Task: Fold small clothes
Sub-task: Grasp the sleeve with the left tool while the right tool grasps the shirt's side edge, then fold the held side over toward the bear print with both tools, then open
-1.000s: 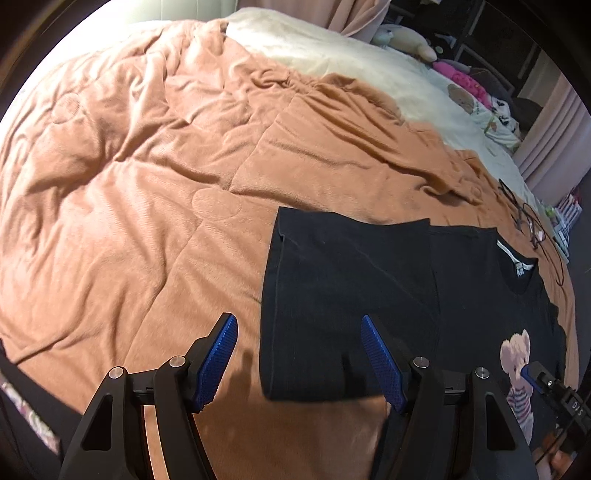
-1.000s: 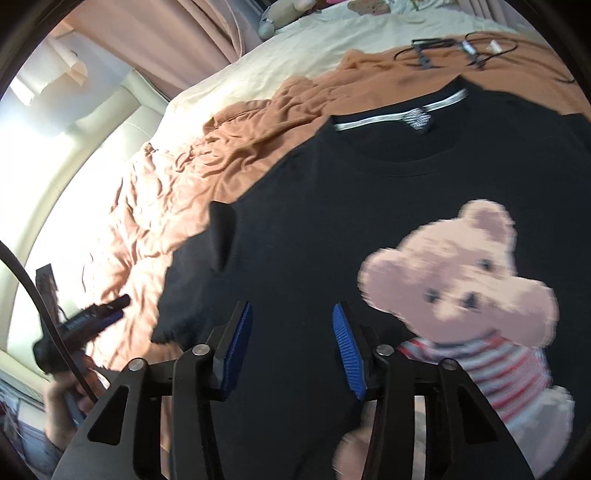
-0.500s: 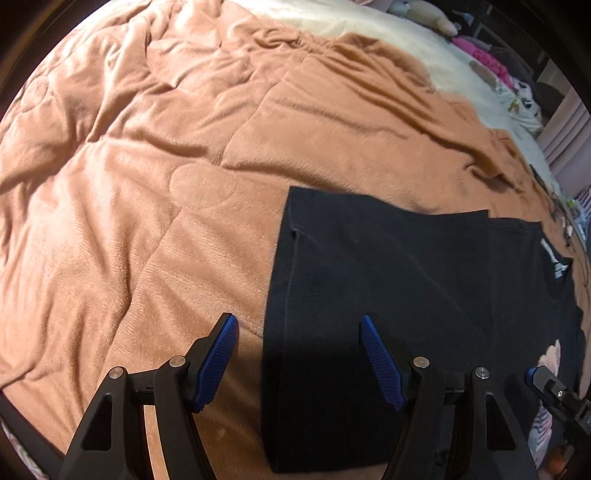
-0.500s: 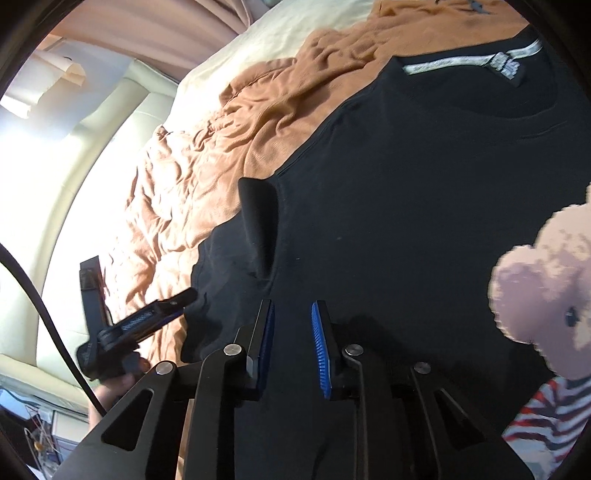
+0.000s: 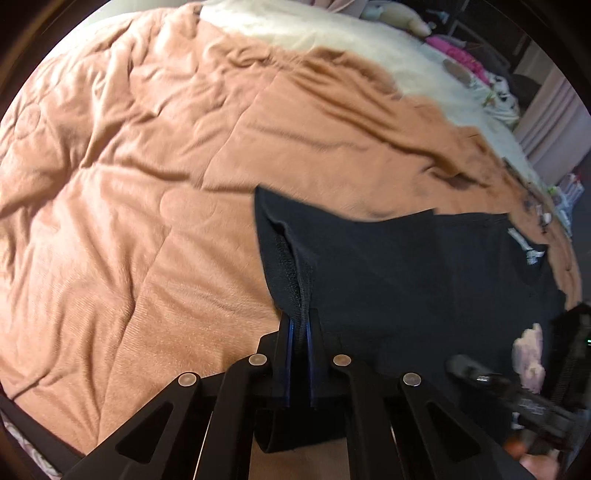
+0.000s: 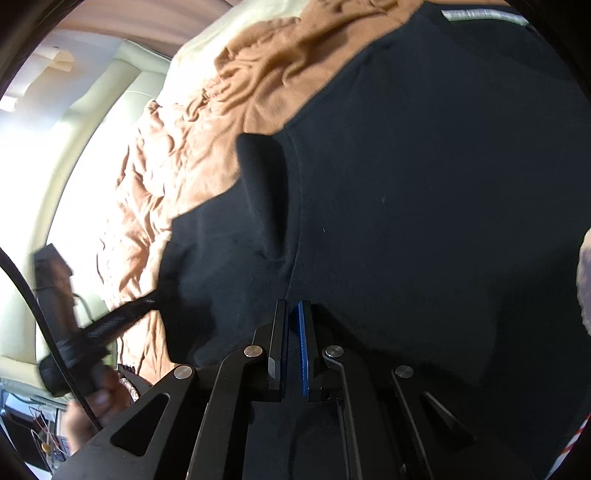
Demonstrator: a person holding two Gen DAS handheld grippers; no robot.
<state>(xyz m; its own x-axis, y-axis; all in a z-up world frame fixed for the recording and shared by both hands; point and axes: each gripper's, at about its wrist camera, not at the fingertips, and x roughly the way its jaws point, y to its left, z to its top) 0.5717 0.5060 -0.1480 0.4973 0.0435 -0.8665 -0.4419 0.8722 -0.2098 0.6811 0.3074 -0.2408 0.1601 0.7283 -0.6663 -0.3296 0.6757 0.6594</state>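
Rumpled peach-orange blanket [image 5: 155, 206] covers most of a bed, with a cream sheet [image 5: 332, 40] showing along its far edge and soft toys [image 5: 399, 16] lying at the far right corner. On the blanket, toward the near right part of the bed, lies a black T-shirt [image 5: 424, 273], front side up, with a white label strip inside its neckline [image 6: 484, 15] and part of a printed teddy bear [image 5: 530, 358] at the right. One sleeve is folded over onto the body of the shirt.

Left gripper [image 5: 300, 332] has its blue-padded jaws drawn nearly together, pinching the stitched hem edge of the folded sleeve, which rises in a ridge out of the jaws and is lifted slightly off the blanket.

Right gripper [image 6: 292, 325] sits low over the black cloth near the shirt's body, jaws narrowed to a thin slit; whether fabric is caught between the pads cannot be told. In the right wrist view the other gripper appears at the left edge, blurred, held in a hand [image 6: 88, 410] beside a black cable. Pale curtains [image 5: 554, 110] hang beyond the bed's right side.
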